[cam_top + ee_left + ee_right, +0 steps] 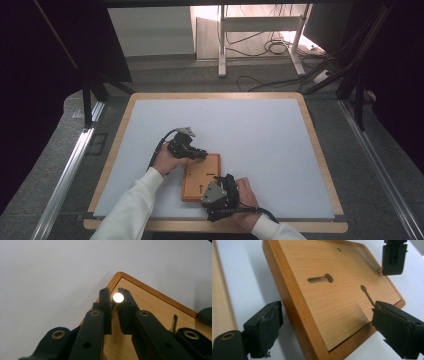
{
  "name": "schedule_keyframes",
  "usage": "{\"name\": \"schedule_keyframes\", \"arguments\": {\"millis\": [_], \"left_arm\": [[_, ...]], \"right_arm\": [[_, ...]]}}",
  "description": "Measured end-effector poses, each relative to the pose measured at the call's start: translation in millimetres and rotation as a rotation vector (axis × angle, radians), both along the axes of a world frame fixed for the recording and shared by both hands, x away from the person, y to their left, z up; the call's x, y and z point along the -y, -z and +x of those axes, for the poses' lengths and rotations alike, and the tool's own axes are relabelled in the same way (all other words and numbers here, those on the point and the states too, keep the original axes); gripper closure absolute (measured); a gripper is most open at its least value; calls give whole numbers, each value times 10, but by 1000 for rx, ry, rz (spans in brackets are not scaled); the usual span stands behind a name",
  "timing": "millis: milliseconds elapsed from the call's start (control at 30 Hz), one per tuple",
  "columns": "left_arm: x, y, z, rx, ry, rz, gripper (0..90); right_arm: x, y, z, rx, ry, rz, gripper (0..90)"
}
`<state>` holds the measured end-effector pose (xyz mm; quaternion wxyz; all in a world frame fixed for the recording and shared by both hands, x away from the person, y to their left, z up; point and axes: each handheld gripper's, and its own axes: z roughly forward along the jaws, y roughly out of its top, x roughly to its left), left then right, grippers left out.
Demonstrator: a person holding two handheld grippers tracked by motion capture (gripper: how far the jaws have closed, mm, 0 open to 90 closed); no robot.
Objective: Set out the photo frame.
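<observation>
High view: a wooden board (200,176), face down with a raised rim, lies on the white mat of the surface (260,135), close to its near edge and a little left of the middle. The left gripper (201,153) is at the board's far left corner; the right gripper (223,186) sits over the board's near right part, a hand (246,195) behind it.

Left gripper view: fingers (105,305) drawn narrow, closed on a small peg (118,297) with a bright round end, standing just inside the board's corner (150,305). A second small metal piece (174,322) stands up from the panel further along.

Right gripper view: fingers (265,326) spread wide, one on each side of the board's corner (327,307), apart from the wood. The panel shows two keyhole slots (320,278) and a small hole near the far rim. The left gripper's fingers (393,258) appear at the opposite corner.
</observation>
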<state>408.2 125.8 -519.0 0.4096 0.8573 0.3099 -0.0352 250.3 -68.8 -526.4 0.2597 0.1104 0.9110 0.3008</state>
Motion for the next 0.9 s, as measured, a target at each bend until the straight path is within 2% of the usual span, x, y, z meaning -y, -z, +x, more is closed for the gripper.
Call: {"name": "schedule_keyframes", "arguments": {"millis": [133,333,433,567,700,767,900], "left_arm": [[0,0,0,0,-3,0,828],[-5,12,-10,8,-10,-3,826],[0,11,-18,23,-22,2,837],[2,18,-23,37,-39,-3,841],[4,22,-25,48,-52,-2,828],[4,22,-24,51,-57,-2,821],[-8,32,-18,51,-79,-14,809]], "right_arm": [[-1,16,29,18,13,-7,112],[-22,22,-7,94,-8,-36,127],[-23,-2,-20,118,-12,-25,153],[3,-94,-31,155,-19,0,226],[25,-154,-14,172,-30,2,289],[23,-177,-26,197,-34,-1,329],[35,-234,-10,196,-36,6,412]]}}
